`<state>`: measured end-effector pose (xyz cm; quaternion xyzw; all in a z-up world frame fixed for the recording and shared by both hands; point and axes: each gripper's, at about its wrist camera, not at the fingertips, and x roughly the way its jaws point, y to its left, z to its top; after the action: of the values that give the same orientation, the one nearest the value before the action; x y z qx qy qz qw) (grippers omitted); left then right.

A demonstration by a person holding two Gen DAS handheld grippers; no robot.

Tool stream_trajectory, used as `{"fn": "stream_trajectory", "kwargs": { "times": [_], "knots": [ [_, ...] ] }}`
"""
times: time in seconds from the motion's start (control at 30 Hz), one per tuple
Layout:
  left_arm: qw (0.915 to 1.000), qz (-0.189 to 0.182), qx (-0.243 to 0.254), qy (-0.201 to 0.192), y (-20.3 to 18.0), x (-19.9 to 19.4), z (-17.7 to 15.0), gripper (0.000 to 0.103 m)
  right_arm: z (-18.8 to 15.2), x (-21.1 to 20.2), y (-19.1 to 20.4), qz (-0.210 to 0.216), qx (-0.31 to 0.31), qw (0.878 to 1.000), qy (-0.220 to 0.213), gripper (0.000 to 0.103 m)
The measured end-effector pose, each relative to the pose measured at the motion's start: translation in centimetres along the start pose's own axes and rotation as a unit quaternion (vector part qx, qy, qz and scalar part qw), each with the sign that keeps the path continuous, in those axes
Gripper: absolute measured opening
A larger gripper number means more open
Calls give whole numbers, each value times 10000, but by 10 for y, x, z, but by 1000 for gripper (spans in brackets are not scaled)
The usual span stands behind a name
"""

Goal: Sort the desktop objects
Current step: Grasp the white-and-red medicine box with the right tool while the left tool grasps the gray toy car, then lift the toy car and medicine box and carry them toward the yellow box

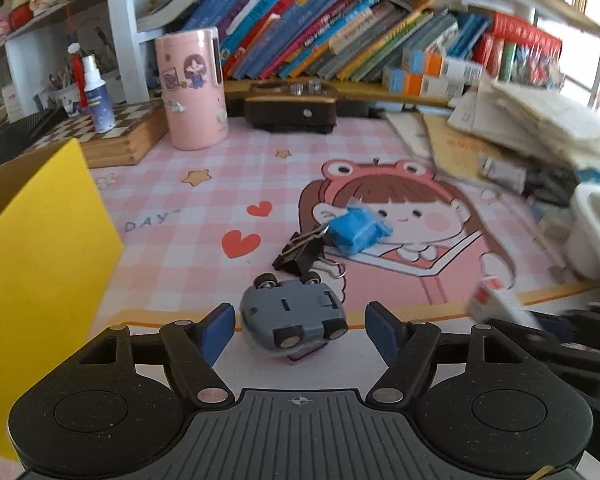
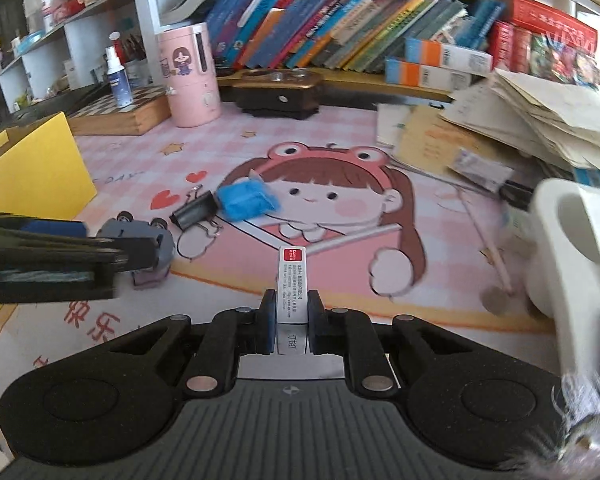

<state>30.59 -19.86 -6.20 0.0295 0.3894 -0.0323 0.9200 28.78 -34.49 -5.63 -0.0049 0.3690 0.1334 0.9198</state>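
A grey toy car (image 1: 294,314) lies upside down on the pink desk mat, between the open fingers of my left gripper (image 1: 300,332); the pads do not touch it. It also shows in the right wrist view (image 2: 140,236). Beyond it lie a black binder clip (image 1: 300,254) and a blue crumpled packet (image 1: 358,230). My right gripper (image 2: 292,316) is shut on a small white staple box (image 2: 293,290) with a red label, held above the mat. The box shows blurred in the left wrist view (image 1: 496,302).
A yellow box (image 1: 36,248) stands at the left. A pink canister (image 1: 192,88), a chessboard box (image 1: 112,136) with a spray bottle, a dark wooden box (image 1: 290,110) and a book row stand behind. Paper stacks (image 1: 540,128) and a white container (image 2: 576,240) are right.
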Motion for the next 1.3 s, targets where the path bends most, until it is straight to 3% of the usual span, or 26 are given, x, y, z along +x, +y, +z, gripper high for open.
{"fn": "stream_trajectory", "kwargs": {
  "times": [0.17,0.3,0.33,0.5,0.93,1.3],
  "knots": [
    [9985,446,284,107,-12,23,-1,73,-6,-13,-1,20,52,10000,58,13],
    [9986,466,240,70,-11,29,-4,70,-8,-19,3,45,54,9999,73,13],
    [9987,458,199,39,-10,28,-5,63,-9,-21,3,51,44,10000,68,13],
    [9992,355,152,-92,-5,16,-6,62,-10,-28,8,76,-12,10000,48,13],
    [9969,-347,-297,-640,29,-93,-28,63,-14,-58,26,75,64,9999,41,13],
    [9912,-729,-577,-947,71,-162,-61,63,-29,-110,76,32,-72,9998,-199,13]
  ]
}}
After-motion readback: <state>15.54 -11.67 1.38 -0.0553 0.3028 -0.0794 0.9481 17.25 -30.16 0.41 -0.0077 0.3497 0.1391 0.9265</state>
